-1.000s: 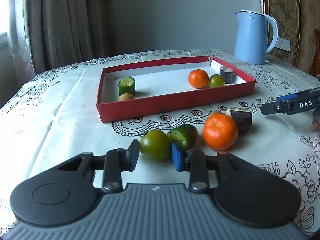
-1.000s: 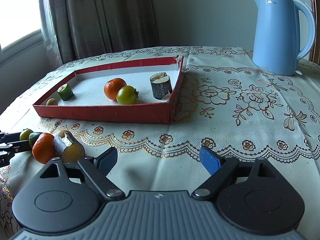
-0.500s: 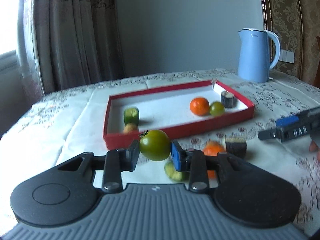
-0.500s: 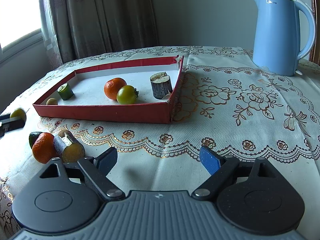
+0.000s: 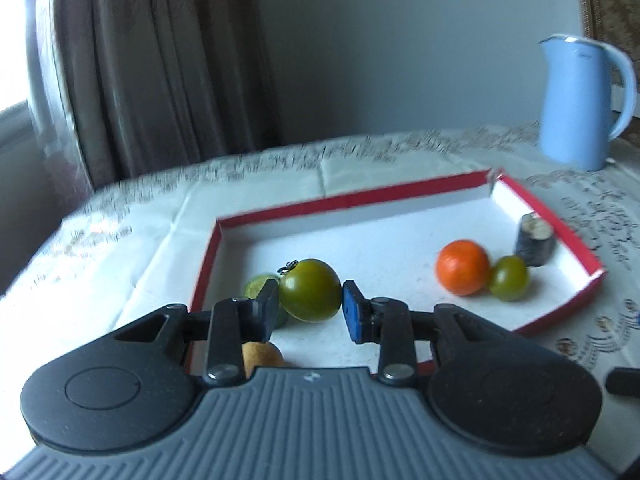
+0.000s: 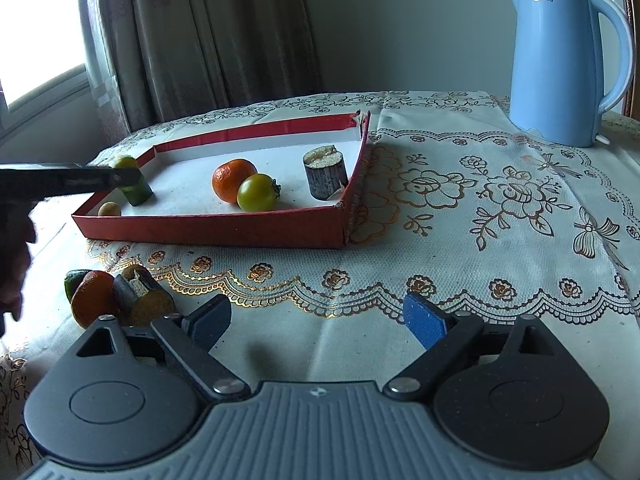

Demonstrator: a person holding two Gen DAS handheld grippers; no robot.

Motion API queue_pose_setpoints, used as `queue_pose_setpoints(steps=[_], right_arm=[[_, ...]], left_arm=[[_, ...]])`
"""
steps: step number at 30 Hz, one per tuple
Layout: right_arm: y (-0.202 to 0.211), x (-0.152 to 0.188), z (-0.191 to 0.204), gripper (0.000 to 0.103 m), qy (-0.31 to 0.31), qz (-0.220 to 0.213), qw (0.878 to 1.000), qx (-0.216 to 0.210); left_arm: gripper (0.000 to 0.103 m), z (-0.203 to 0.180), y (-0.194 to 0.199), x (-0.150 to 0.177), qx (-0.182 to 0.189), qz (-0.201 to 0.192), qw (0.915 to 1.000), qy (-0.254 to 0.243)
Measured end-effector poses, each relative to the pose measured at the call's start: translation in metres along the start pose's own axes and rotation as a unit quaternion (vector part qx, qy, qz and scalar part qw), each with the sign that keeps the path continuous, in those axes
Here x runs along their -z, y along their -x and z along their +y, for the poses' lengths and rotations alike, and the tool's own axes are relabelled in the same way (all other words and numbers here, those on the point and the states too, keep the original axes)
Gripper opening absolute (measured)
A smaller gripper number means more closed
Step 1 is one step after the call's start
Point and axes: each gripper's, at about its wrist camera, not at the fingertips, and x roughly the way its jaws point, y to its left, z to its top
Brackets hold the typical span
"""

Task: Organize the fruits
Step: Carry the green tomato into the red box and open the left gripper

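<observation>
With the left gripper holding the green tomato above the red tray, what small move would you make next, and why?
Probably lower it a little and open the jaws. The left gripper is shut on the green tomato, which hangs over the red tray, above bare white floor just right of the cucumber piece.

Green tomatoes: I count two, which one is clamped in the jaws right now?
The green tomato with the stem, clamped in the left gripper above the red tray. The other green tomato lies in the tray against the orange.

A light blue kettle (image 6: 560,64) is standing at the upper right on the floral tablecloth (image 6: 500,208); brown curtains (image 6: 208,36) are hanging upper left, beside what is probably a window (image 6: 40,40).
</observation>
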Motion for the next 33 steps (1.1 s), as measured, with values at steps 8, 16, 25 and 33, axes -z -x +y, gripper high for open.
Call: queue_pose_setpoints(steps=[8,16,25,33], right_arm=[[0.000,0.000,0.000,0.097,0.000,0.002,1.000,-0.004],[0.000,0.000,-0.005,0.099,-0.015,-0.002,1.000,-0.018],[0.001,-0.001,-0.008,0.098,-0.025,-0.005,0.999,-0.025],[0.004,-0.001,-0.008,0.097,-0.027,-0.010,0.999,-0.023]], left_arm=[[0.041,-0.001,-0.016,0.008,-0.013,0.017,0.9998,-0.002],[0.080,0.003,0.001,0.006,-0.021,-0.006,0.9997,0.012],[0.103,0.058,0.070,0.050,-0.079,0.001,0.9926,0.092],[0.103,0.103,0.093,0.100,-0.144,0.025,0.9788,0.143]])
